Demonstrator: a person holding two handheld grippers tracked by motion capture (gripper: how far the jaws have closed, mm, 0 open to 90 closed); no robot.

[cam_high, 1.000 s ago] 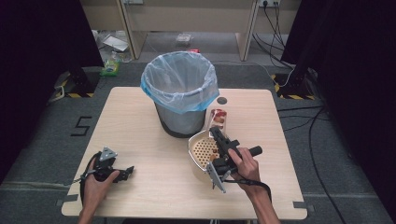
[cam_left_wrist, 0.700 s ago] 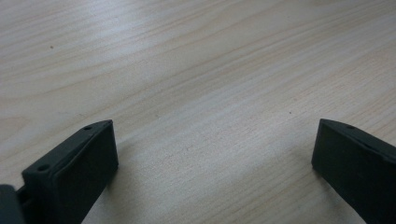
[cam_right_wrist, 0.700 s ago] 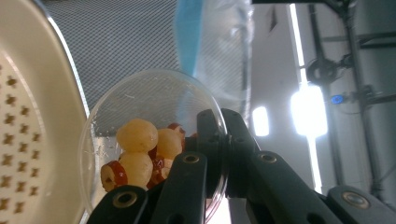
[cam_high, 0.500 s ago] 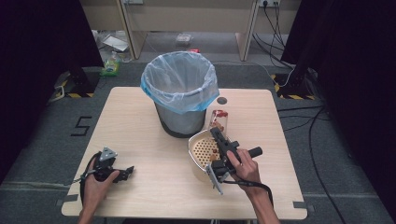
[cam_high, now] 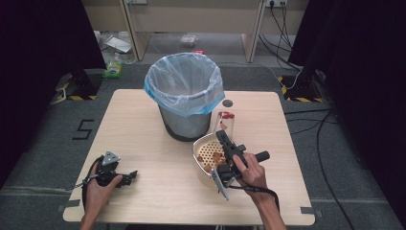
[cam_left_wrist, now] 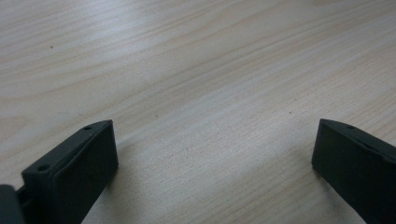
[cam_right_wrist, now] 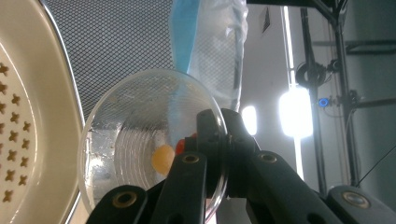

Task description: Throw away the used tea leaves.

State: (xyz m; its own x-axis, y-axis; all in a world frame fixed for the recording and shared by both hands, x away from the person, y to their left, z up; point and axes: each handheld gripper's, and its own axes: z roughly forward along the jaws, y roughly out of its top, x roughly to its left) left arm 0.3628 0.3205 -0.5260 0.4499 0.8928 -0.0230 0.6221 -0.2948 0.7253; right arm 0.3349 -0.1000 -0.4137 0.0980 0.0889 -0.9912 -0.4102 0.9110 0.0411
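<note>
1. Nearest the person, well to the left of the bin, the left tongs point(cam_high: 125, 177) rest low on the bare tabletop point(cam_high: 143, 124). The left gripper view shows their two black jaws standing wide apart with nothing but wood grain between them.

2. Just in front of the bin and slightly to its right, the right tongs point(cam_high: 224, 139) are clamped on the rim of a clear plastic cup point(cam_high: 226, 122). In the right gripper view the jaws pinch the cup's thin wall, one inside the mouth and one outside, and the cup point(cam_right_wrist: 149, 144) is tipped on its side so I look straight into it.

3. A few scraps cling to the cup's bottom, one pale and roundish point(cam_right_wrist: 163, 157) and something red beside it. What they are I cannot tell.

4. Below the cup's mouth, on the near side of the bin, sits a cream perforated strainer bowl point(cam_high: 207, 152) with some brown bits lying in it.

5. The cup looks light, thin and springy. I would judge it easily crushed or cracked by a hard squeeze, and slick enough to twist in a rim grip. A hold on the rim, as here, suits pouring; lower on the wall would flex more.

6. Farthest back stands the grey mesh bin point(cam_high: 184, 103) with its blue-edged clear liner, upright near the tabletop's centre.
</note>
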